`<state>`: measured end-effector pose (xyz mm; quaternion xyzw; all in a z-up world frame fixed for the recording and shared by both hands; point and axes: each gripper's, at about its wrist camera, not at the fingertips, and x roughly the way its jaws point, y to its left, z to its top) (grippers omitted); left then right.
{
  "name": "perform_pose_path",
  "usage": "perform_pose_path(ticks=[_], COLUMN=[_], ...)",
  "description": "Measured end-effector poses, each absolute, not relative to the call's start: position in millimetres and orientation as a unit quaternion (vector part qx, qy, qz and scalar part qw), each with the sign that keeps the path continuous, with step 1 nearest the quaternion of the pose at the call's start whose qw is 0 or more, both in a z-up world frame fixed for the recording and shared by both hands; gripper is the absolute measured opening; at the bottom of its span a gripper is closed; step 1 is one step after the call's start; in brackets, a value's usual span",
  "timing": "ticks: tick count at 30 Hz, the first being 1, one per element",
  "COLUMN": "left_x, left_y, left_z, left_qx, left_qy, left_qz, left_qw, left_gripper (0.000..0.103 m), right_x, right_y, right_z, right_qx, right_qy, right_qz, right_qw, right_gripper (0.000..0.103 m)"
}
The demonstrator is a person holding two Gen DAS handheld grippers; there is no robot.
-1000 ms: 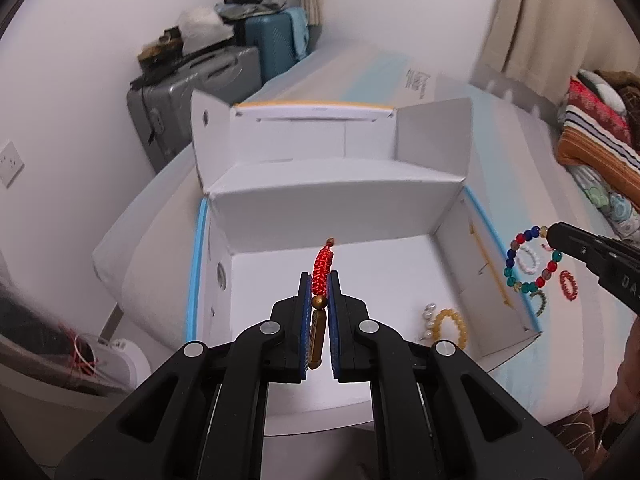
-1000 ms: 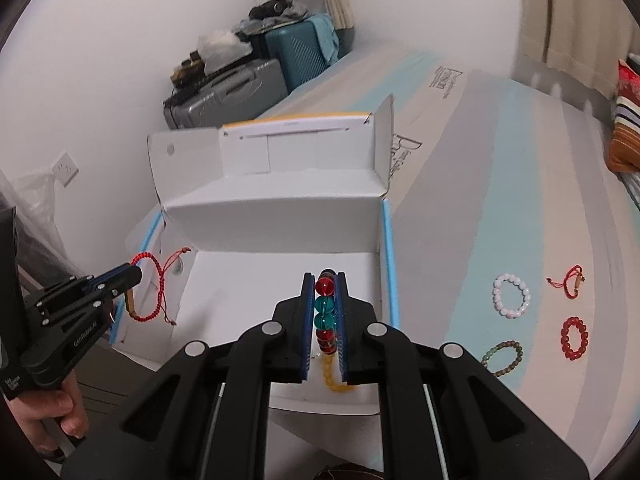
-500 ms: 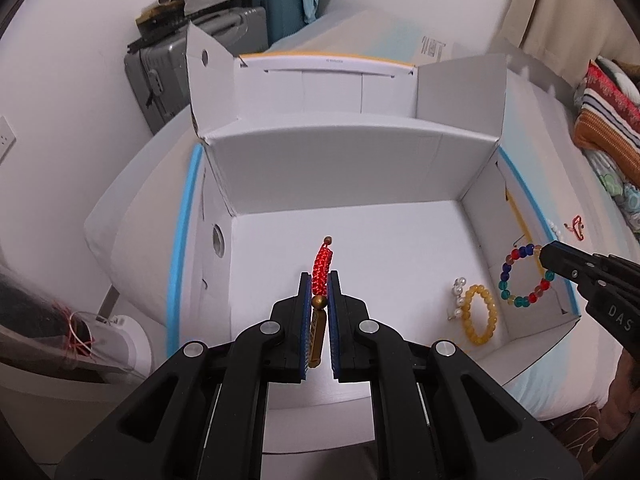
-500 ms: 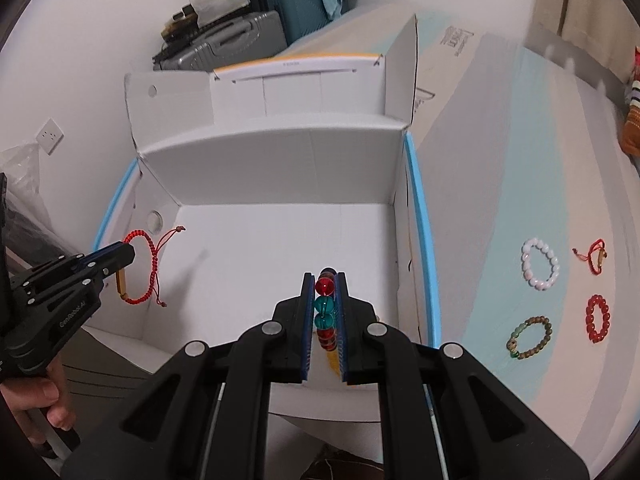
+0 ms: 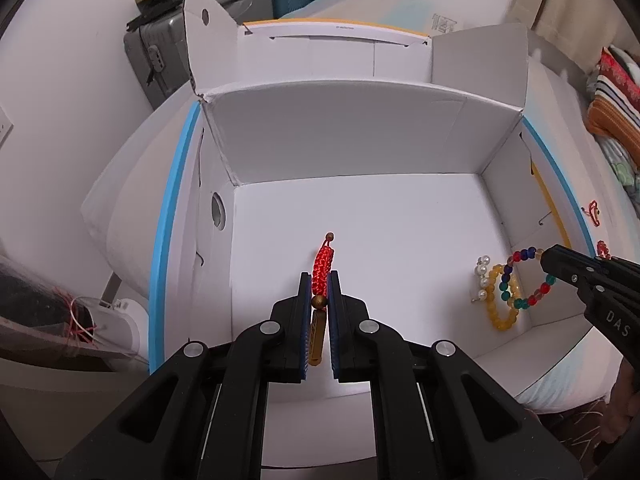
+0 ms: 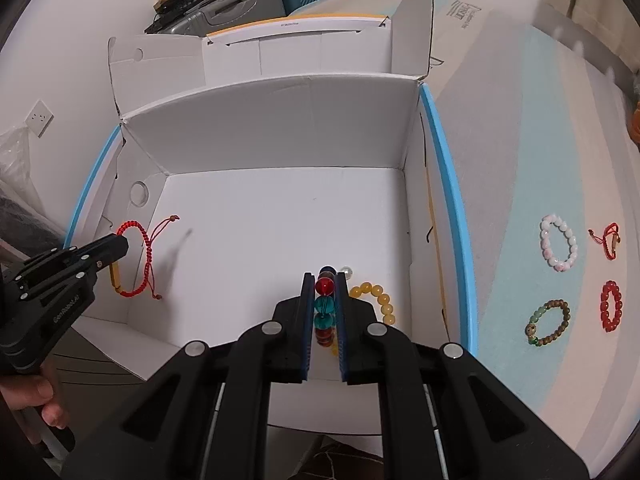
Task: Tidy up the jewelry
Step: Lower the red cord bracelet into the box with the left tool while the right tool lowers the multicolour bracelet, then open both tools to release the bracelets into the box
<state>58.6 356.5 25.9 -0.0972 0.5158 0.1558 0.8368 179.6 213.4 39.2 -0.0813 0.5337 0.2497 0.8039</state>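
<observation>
A striped bed carries an open white box with blue edges, and both claws hang over its floor. The left claw is clamped on a red cord bracelet, and the right claw is clamped on a bracelet of coloured beads. A yellow bracelet and pearls lie in the box's right corner, while four more bracelets lie on the bed outside it.

Eight bracelets, one white box, two suitcases
</observation>
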Motion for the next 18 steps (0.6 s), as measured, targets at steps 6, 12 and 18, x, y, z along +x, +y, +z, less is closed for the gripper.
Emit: perform_pose_path(ticks=[6,12,18], left_x=[57.4,57.1,55.2], left_y=[355.9,352.3,349.6], left_z=[26.2,29.7,34.9], left_qx=[-0.086,-0.081,-0.08], left_qy=[0.517,0.514,0.5], left_qz=[0.164,0.171,0.178], left_qw=[0.836,0.837,0.844], left_gripper=[0.008,0.021,0.051], right_x=[178.6,176.0,174.2], right_y=[214.1,207.6,196.6], right_z=[43.3,51.5,64.1], right_qx=[-0.084,-0.078,-0.072], right_qy=[0.528,0.519,0.492], right_qz=[0.25,0.249,0.243], right_qw=[0.807,0.814,0.833], right_gripper=[0.01,0.037,0.058])
